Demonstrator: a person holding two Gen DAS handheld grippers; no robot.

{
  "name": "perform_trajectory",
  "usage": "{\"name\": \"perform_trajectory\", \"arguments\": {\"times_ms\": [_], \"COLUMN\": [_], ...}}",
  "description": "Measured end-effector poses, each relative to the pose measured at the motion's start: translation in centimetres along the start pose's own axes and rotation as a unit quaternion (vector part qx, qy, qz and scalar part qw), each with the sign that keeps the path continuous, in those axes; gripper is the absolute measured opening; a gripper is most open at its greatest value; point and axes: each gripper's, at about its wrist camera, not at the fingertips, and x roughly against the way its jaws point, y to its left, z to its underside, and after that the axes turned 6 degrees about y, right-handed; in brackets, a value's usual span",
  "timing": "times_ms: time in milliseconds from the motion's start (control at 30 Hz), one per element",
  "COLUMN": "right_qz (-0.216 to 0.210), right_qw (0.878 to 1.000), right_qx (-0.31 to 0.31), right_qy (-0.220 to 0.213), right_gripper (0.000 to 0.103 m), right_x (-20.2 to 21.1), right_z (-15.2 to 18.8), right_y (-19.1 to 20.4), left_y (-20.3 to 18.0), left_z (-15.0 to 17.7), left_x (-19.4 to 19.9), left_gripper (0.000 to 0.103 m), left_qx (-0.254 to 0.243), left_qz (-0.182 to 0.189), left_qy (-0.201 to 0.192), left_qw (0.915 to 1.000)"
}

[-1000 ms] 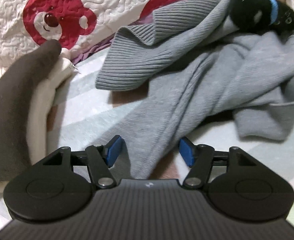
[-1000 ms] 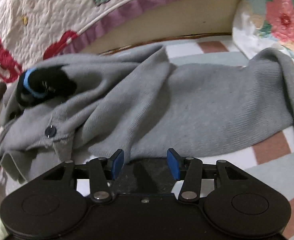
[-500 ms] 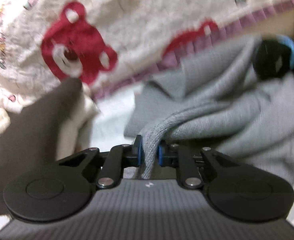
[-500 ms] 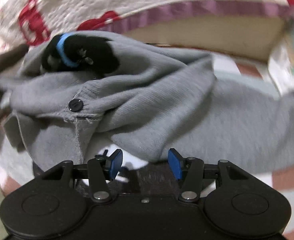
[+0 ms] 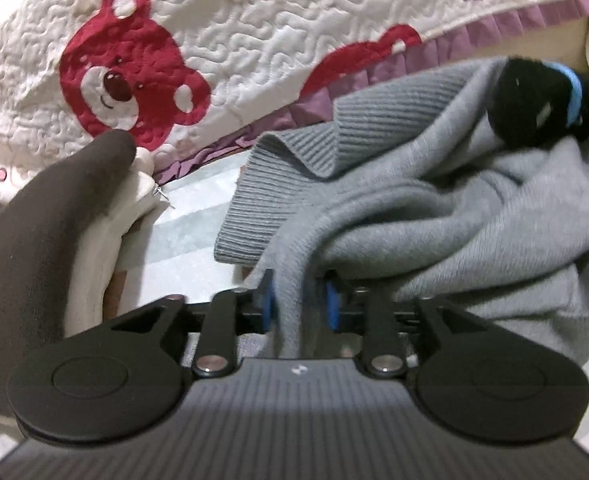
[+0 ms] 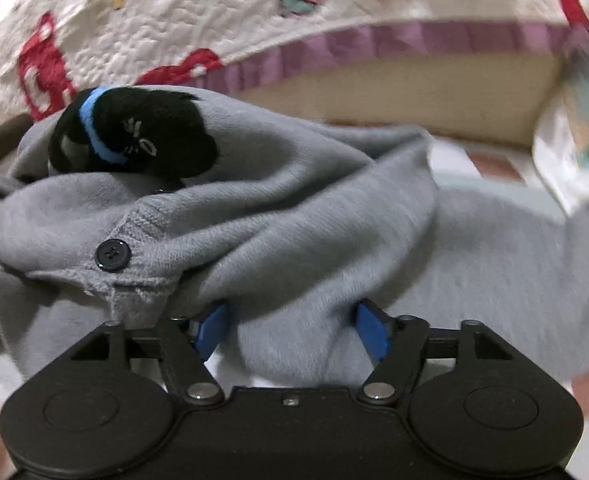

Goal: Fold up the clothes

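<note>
Cardigan [image 6: 334, 240] now draped over right fingers [image 6: 214, 326] | left gripper [image 5: 299, 306] seemingly clamps fold

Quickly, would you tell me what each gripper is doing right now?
Left gripper: shut on a fold of the grey knitted cardigan.
Right gripper: open, jaws wide, cardigan fabric bulging between them, not clamped.
</note>
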Motion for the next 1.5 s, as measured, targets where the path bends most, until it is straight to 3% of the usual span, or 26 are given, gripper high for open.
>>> {"name": "perform_trajectory", "arguments": {"times_ms": [67,133,167,200,300,433,700,833,1000,1033,1100,1233,1333,1367,1400,1500], "right_qz": [0.005,0.024,0.045,0.028,0.041,0.064,0.102,0.143,0.206,0.198,0.142,0.048,0.000,-0.018,-0.035,-0.076], "right_qw": [1.000,0.999,0.999,0.999,0.994,0.993,0.985,0.976,0.953,0.953,0.972,0.989,0.989,0.987,0.985,0.972], "right_qx": [0.015,0.022,0.013,-0.019,-0.087,-0.051,-0.039,-0.031,-0.061,-0.064,-0.070,-0.117,-0.141,-0.156,-0.170,-0.220], "right_qy": [-0.007,-0.009,-0.011,-0.019,-0.053,-0.086,-0.137,-0.163,-0.214,-0.220,-0.172,-0.072,-0.048,-0.035,-0.021,0.024], "right_gripper": [0.071,0.029,0.010,0.009,0.008,0.007,0.006,0.005,0.000,0.000,0.000,0.008,0.026,0.043,0.049,0.049], "right_x": [-0.5,-0.4,0.0,0.7,2.9,5.2,8.2,10.0,15.2,16.0,15.3,12.8,12.1,11.5,11.0,9.4], "right_z": [-0.2,-0.8,-1.0,-1.1,-1.3,-1.9,-3.4,-3.9,-4.2,-4.2,-4.4,-2.8,-0.4,0.5,1.5,4.0], "right_y": [0.4,0.5,0.1,-0.9,-3.1,-2.9,-3.6,-4.9,-8.1,-9.0,-10.6,-11.6,-9.9,-9.6,-9.4,-9.1], "left_y": [-0.4,-0.8,-0.9,-0.8,0.3,2.4,1.5,3.5,6.4,7.0,8.1,8.2,7.5,7.5,7.4,7.1], "left_z": [0.3,0.6,0.7,0.7,0.0,-1.4,-3.6,-3.3,-2.6,-2.5,-2.2,0.6,2.1,2.3,2.5,2.5], "left_x": [-0.9,-1.7,-1.8,-1.7,-0.3,2.9,9.6,11.1,12.5,12.8,13.3,7.5,5.8,5.8,5.9,6.2], "left_gripper": [0.050,0.047,0.025,0.013,0.013,0.012,0.013,0.013,0.013,0.013,0.013,0.013,0.013,0.013,0.014,0.016], "left_qx": [-0.016,-0.032,-0.037,-0.042,-0.030,0.011,-0.010,0.034,0.097,0.109,0.134,0.147,0.158,0.164,0.166,0.154], "left_qz": [0.007,-0.005,-0.014,-0.027,-0.037,-0.049,-0.071,-0.070,-0.066,-0.065,-0.063,-0.064,-0.064,-0.061,-0.062,-0.069], "left_qy": [0.017,0.030,0.031,0.030,0.014,-0.017,-0.107,-0.093,-0.065,-0.059,-0.048,0.051,0.080,0.080,0.078,0.076], "left_qw": [0.9997,0.9990,0.9987,0.9983,0.9988,0.9986,0.9917,0.9926,0.9910,0.9901,0.9877,0.9858,0.9821,0.9813,0.9811,0.9827]}}
